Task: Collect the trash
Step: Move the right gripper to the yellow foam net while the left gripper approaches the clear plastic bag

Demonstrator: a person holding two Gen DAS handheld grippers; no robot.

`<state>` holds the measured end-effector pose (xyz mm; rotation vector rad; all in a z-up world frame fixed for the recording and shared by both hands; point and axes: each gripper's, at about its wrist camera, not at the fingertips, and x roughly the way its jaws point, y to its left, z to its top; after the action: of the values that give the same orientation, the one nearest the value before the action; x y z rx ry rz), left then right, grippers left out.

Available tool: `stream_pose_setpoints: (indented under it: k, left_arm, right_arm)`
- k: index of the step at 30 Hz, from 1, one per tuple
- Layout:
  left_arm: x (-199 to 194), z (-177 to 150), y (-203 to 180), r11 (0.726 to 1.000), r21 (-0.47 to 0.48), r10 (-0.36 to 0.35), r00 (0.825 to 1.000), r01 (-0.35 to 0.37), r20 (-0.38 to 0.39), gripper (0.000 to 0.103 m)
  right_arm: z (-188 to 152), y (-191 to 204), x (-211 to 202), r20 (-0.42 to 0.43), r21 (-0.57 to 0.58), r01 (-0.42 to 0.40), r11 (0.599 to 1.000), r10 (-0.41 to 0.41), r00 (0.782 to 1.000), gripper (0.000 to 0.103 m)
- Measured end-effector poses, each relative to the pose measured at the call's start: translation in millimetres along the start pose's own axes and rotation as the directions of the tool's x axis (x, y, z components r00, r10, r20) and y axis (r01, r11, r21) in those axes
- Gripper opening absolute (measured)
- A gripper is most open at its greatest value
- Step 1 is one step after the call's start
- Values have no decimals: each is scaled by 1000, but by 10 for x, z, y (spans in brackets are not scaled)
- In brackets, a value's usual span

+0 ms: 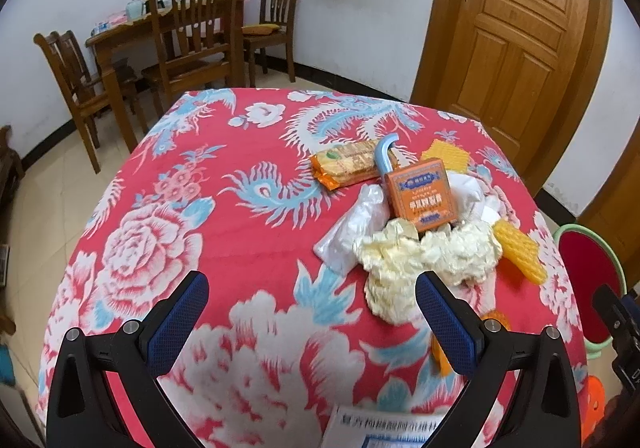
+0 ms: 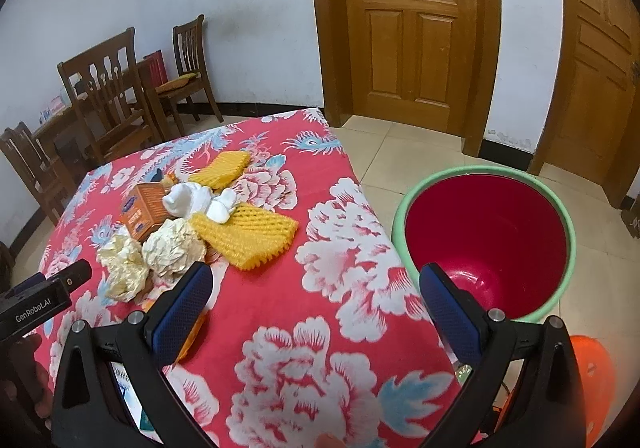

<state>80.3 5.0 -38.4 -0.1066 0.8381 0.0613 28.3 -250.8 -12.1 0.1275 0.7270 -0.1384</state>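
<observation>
Trash sits in a loose pile toward the far right part of the table, on a red floral tablecloth (image 1: 248, 176). Left wrist view: left gripper (image 1: 312, 288) held above the cloth, fingers wide apart, nothing between them. Pile contents: orange box (image 1: 420, 192) standing up, a blue hooked plastic piece (image 1: 382, 156) rising just behind it; an orange snack wrapper (image 1: 348, 166) lying flat to the far left of the box; a clear plastic bag (image 1: 352, 232) in front of the box, touching crumpled cream paper (image 1: 424, 256). Yellow foam netting (image 1: 520, 252) lies to the right of the paper, a second piece (image 1: 448, 156) behind the box. White printed leaflet (image 1: 384, 428) at the near table edge, partly cut off. Wooden chairs (image 1: 192, 28) and a dining table stand against the far wall; wooden door (image 1: 516, 32) at right. Right wrist view: right gripper (image 2: 316, 288) fingers also wide apart, empty, hovering over the table's right edge. Red bucket with a green rim (image 2: 486, 232) stands on the tiled floor just beside the table, inside appears bare. Same pile seen upper left: two cream paper balls (image 2: 152, 252), white crumpled tissue (image 2: 200, 202) on top of the netting, box behind them. Left gripper's black body enters at the left edge.
</observation>
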Motion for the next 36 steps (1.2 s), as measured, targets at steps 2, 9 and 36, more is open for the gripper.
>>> stream_pose_setpoints:
  k: [2, 9, 36]
  left_arm:
    - [67, 57, -13, 1000, 4, -2, 1000, 2, -4, 102]
    - [311, 248, -43, 1000, 15, -8, 1000, 8, -19, 102]
    - [888, 359, -86, 994, 35, -97, 986, 103, -134, 81]
  right_arm:
    - [44, 9, 81, -9, -6, 3, 1000, -3, 1000, 101]
    - [161, 54, 336, -43, -15, 3, 1000, -4, 999, 102]
    - [172, 315, 1003, -179, -47, -97, 994, 87, 980, 82]
